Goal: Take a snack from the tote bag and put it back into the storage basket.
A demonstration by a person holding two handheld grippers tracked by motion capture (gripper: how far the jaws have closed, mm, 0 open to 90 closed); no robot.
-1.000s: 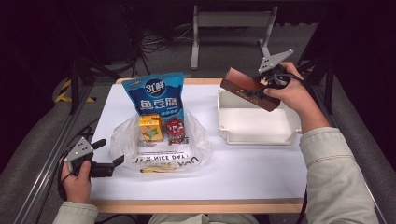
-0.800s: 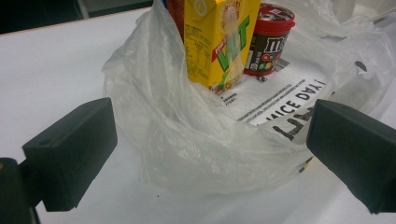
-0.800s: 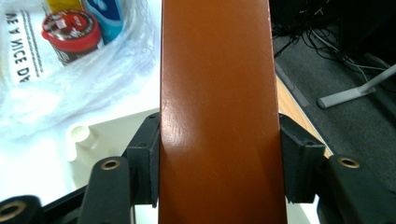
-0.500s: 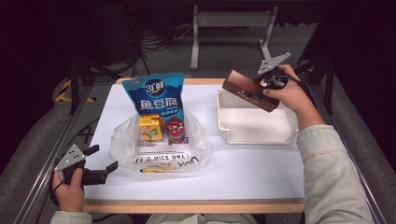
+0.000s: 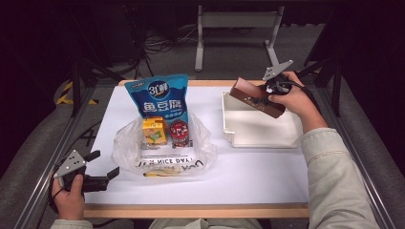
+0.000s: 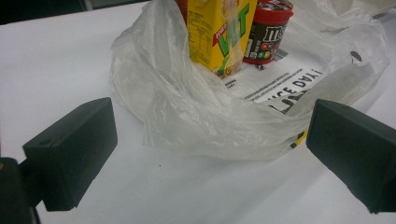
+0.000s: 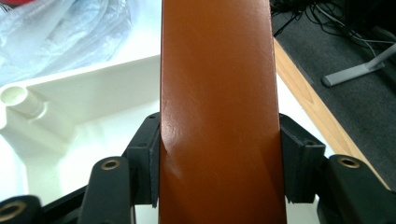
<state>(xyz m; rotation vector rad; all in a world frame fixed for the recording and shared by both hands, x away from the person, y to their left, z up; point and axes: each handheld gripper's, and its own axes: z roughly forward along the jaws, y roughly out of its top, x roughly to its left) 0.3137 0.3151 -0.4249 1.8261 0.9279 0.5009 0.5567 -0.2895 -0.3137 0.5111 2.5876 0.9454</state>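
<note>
A long brown box (image 5: 244, 94) hangs tilted over the far part of the white tray (image 5: 260, 136), with my right gripper (image 5: 262, 101) shut on it. In the right gripper view the box (image 7: 219, 93) runs up between both pads (image 7: 150, 158), which press on its sides, and the tray (image 7: 79, 107) lies below. At the table's near left corner my left gripper (image 5: 105, 163) stands open. Its jaws (image 6: 212, 154) are spread wide and hold nothing, facing a clear plastic bag (image 6: 205, 112).
The plastic bag (image 5: 162, 152) in mid-table holds a yellow drink carton (image 5: 155, 130) and a red-lidded candy tub (image 5: 180, 131). A blue snack pouch (image 5: 160, 98) stands behind them. Bare white tabletop (image 5: 258, 171) lies between bag and tray; the wooden table edge (image 7: 317, 112) is close on the right.
My right hand has come down with the brown box, closer to the tray. The left gripper has slid slightly back toward the near edge, still open.
</note>
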